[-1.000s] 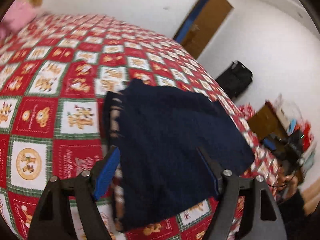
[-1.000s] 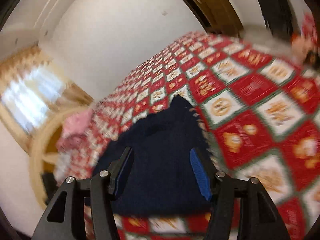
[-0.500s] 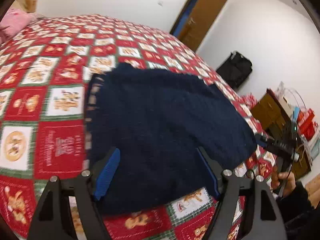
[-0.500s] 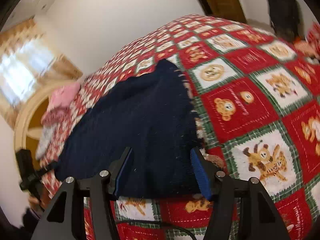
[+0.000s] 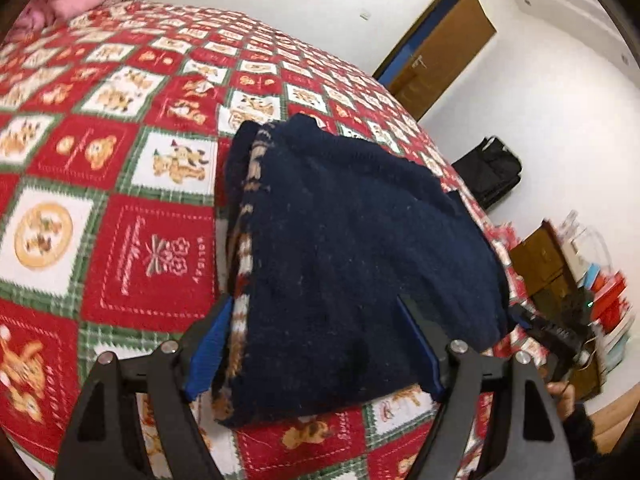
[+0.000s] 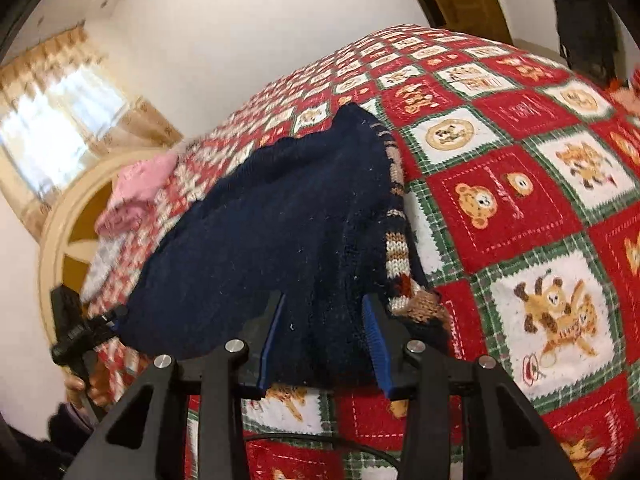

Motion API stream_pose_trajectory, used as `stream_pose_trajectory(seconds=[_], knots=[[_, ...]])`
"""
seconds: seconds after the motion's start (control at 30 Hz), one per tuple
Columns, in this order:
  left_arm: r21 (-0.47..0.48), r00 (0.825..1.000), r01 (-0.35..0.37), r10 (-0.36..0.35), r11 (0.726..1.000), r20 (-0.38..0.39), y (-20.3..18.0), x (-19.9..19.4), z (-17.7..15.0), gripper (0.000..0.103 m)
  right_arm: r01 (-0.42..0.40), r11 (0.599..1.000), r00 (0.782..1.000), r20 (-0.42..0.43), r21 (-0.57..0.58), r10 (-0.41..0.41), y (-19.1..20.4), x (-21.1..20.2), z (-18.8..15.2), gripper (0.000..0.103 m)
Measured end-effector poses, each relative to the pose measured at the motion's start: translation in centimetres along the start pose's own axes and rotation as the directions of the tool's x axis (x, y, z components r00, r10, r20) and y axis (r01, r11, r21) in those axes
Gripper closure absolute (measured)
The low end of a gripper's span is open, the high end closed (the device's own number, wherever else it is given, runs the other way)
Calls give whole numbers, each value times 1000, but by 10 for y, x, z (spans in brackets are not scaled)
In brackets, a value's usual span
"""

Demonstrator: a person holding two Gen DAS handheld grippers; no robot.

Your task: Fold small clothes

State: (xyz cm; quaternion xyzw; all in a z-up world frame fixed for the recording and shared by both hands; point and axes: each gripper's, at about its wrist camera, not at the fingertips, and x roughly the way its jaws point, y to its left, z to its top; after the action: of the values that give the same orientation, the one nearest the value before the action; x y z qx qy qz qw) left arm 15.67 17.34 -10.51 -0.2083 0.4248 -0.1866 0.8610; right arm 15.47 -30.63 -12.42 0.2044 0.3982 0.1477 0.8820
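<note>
A folded navy knitted sweater [image 5: 352, 248] with a tan and white patterned edge lies on the red, white and green patchwork bedspread [image 5: 120, 216]. My left gripper [image 5: 316, 352] is open, its fingers either side of the sweater's near end. In the right wrist view the sweater [image 6: 280, 232] fills the middle. My right gripper [image 6: 324, 340] has its jaws narrowed around the near edge of the fabric, with a gap still between the pads. Each gripper shows in the other's view, at the sweater's far corner: the right one [image 5: 560, 336] and the left one [image 6: 80, 332].
Pink folded clothes [image 6: 136, 192] lie at the head of the bed by a rounded headboard [image 6: 64, 240]. A wooden door [image 5: 440, 48], a black bag [image 5: 492, 168] and cluttered low furniture [image 5: 572, 256] stand beyond the bed's edge.
My right gripper's jaws have narrowed around the sweater's near edge. Both grippers have moved closer to the sweater, and the left view has tilted.
</note>
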Motion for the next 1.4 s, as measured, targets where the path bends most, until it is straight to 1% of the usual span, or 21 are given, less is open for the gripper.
stream_pose_trajectory(seconds=[0.1,0.17,0.23,0.37,0.43,0.5,0.53,0.57,0.63,0.7,0.8,0.9,0.97,1.07,1.13,1.2,1.23,1.3,1.33,1.37,1.4], knots=[[2,1000,-1,1,1000,7,1,-3,-2,24,37,998,999,-14,-50,-38,7,3,2,58],[-6,1000,22,-22,1000,21,-2,-6,-3,29,47,997,999,-14,-57,-47,9,5,2,48],[27,999,16,-17,1000,39,-9,-10,-3,42,83,994,996,-13,-75,-84,13,7,1,48],[103,1000,-19,17,994,25,-19,-8,-6,60,124,986,992,-6,-115,-125,20,8,-2,48],[90,1000,-19,19,996,8,-15,-3,-8,77,150,977,988,-7,-150,-153,23,11,-3,48],[41,1000,4,-3,999,-9,-6,0,-9,89,182,966,982,-16,-186,-188,29,14,-3,62],[16,999,35,-35,999,-7,-3,-2,-8,89,202,957,977,-25,-207,-212,32,15,-3,81],[0,998,58,-58,998,-1,-1,-5,-8,89,200,957,977,-36,-211,-212,32,14,-1,93],[-34,993,116,-115,993,25,4,-18,-6,90,175,966,982,-39,-190,-185,29,5,5,96],[-42,989,144,-142,989,45,5,-31,-5,90,139,976,989,-26,-167,-146,26,-10,10,98],[-35,984,171,-168,985,60,6,-46,-8,90,134,976,990,-15,-170,-138,23,-29,9,98],[-15,987,151,-150,988,53,7,-48,-18,90,185,969,980,-38,-166,-194,10,-33,0,98],[-8,994,106,-105,994,26,11,-40,-26,90,210,969,974,-65,-127,-219,-6,-27,-9,98],[-33,999,32,-33,999,-4,25,-31,-31,90,160,986,987,-29,-41,-161,-20,-30,-16,97],[-57,1000,28,-28,998,-7,32,-31,-30,90,99,995,995,21,27,-100,-25,-38,-13,97],[-57,999,40,-40,998,0,30,-33,-24,89,72,995,996,56,70,-76,-25,-44,-8,97],[-43,1000,31,-31,999,2,26,-32,-22,89,57,995,995,72,78,-63,-24,-46,-6,93],[-13,1000,9,-9,1000,-5,19,-28,-19,89,41,996,994,94,79,-48,-20,-47,-4,62],[-5,1000,3,-3,1000,-10,17,-25,-18,89,50,997,992,111,63,-57,-18,-47,-4,29],[1,1000,6,-6,1000,-15,14,-23,-16,89,62,997,990,123,48,-67,-16,-47,-3,17],[2,1000,9,-8,1000,-19,13,-20,-15,89,82,997,985,149,15,-83,-12,-45,-3,17]])
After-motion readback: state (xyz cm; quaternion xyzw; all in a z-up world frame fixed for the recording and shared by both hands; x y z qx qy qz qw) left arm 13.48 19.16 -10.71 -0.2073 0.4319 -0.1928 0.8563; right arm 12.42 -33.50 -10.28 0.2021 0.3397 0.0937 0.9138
